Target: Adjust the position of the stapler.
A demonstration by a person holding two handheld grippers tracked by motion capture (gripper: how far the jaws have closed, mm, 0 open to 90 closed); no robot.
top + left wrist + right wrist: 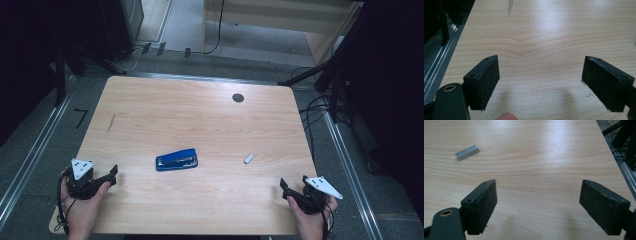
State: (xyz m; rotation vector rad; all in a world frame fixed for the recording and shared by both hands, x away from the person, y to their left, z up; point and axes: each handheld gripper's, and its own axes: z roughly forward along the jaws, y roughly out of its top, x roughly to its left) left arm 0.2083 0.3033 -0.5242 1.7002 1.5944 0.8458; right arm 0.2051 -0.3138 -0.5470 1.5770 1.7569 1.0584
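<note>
Standing beside the person, one sees first the wooden table [200, 115], pale and with rounded corners, which takes most of the high view. At its far side, toward one o'clock from the middle, there is a small dark round hole [238, 98] in the top.

Next in size are the two tools. The left gripper [113, 175] is at about eight o'clock, near the left edge of the table, held in the left hand [85, 202]. Its jaws stand wide apart, and in the left gripper view there is nothing but bare wood between the black pads [487, 82]. The right gripper [284, 189] is at about four o'clock, held in the right hand [310, 220]. Its jaws are also wide, with nothing between them.

Then comes the blue stapler [176, 159], which lies flat close to the middle of the table, a little toward six o'clock, well apart from both grippers.

Smallest is the strip of staples [248, 159], a short silver block that lies at three o'clock from the stapler, apart from it. In the right gripper view the same strip [467, 152] lies at about eleven o'clock, beyond the left jaw and not touching it.
</note>
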